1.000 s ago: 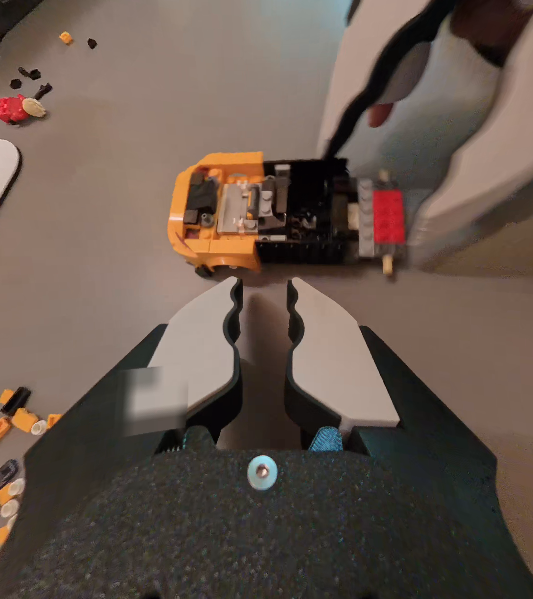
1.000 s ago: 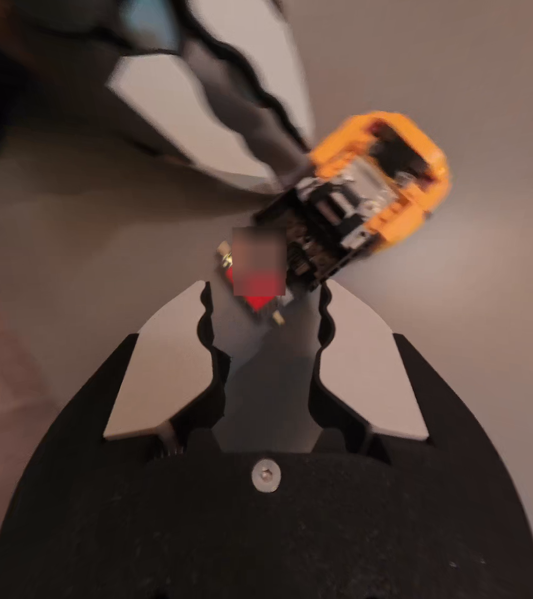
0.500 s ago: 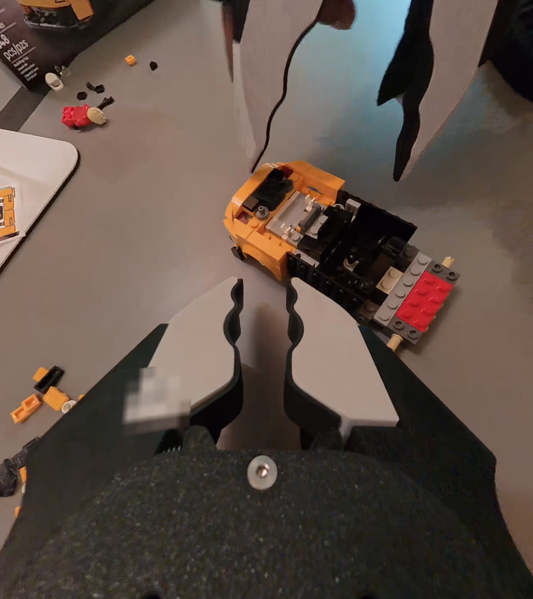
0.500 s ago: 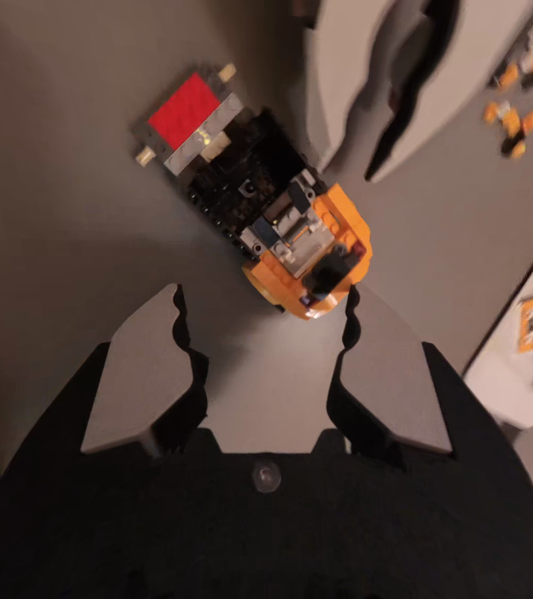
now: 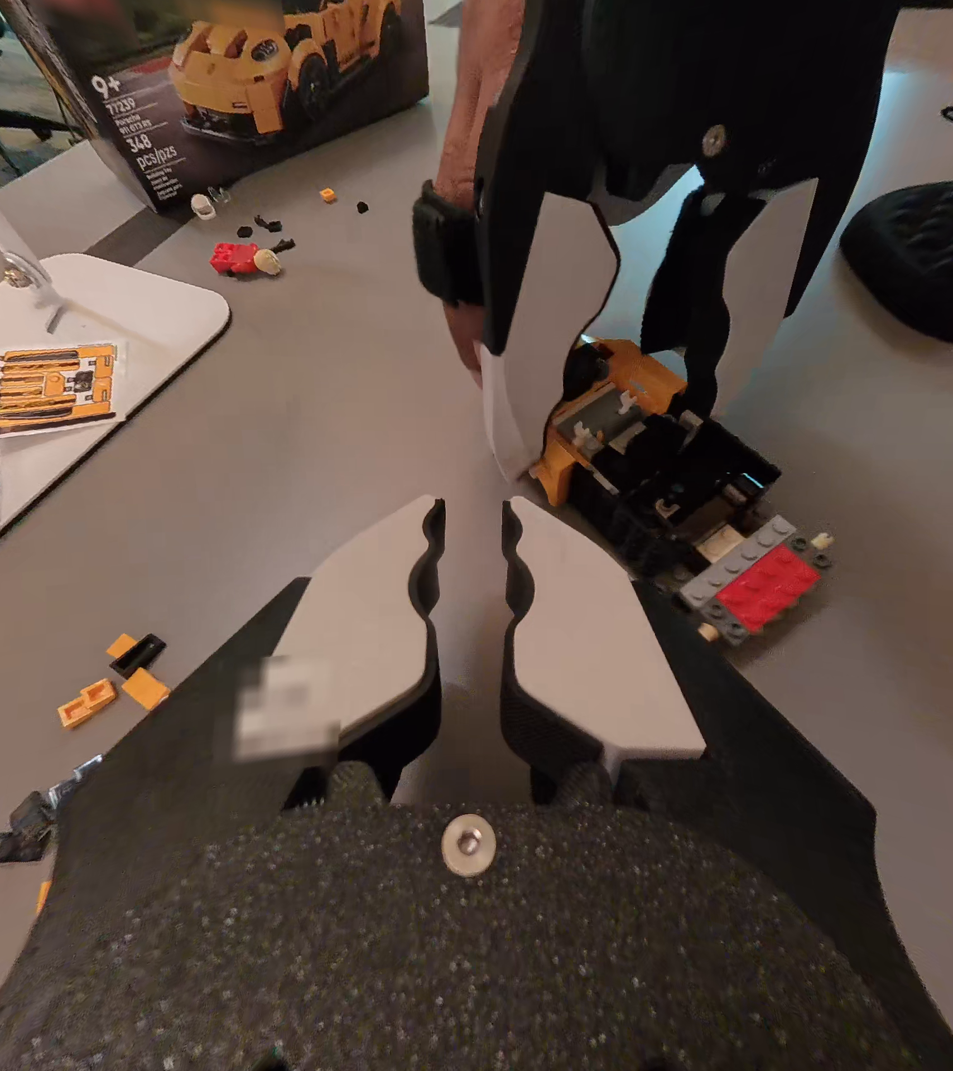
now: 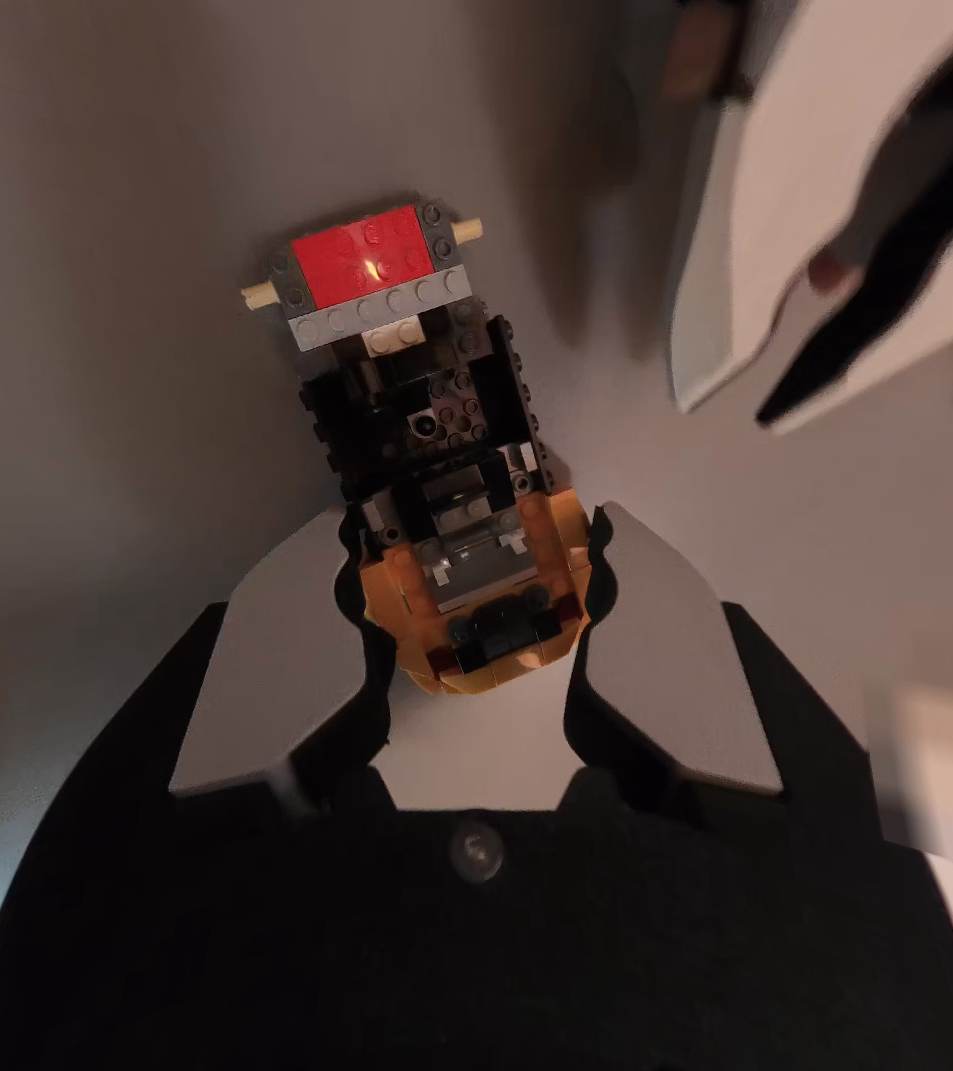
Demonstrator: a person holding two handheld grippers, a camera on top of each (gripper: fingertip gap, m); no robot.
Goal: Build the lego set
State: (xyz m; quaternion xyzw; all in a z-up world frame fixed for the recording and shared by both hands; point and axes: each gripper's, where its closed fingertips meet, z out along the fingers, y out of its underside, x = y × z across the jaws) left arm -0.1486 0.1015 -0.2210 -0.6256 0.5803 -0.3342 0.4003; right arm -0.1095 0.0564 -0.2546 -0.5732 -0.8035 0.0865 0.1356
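- One half-built car (image 5: pixel 659 463) stands on the grey counter (image 5: pixel 312 417): an orange nose, a black middle, and a red plate (image 5: pixel 767 588) with a grey strip at the tail. Two tan axle pins stick out beside the red plate.
- One set box (image 5: pixel 242 87) stands at the far edge of the counter, and one sticker sheet (image 5: pixel 28 385) lies on a white pad (image 5: pixel 132 307) to the left.
- One small red piece (image 5: pixel 233 258) lies near the box, with a few black bits and one tiny orange bit close by.
- Four loose pieces (image 5: pixel 115 678), three orange and one black, lie well left of the car; more dark bits sit at the frame's edge, too hidden to count.
- The left tongs (image 5: pixel 473 507) hover over bare counter just beside the car, fingers parted by a narrow gap, holding nothing.
- The right tongs (image 6: pixel 471 518) stand wide apart, straddling the car's orange nose (image 6: pixel 474 614). Whether the fingers touch its sides I cannot tell; the car rests flat on the counter.
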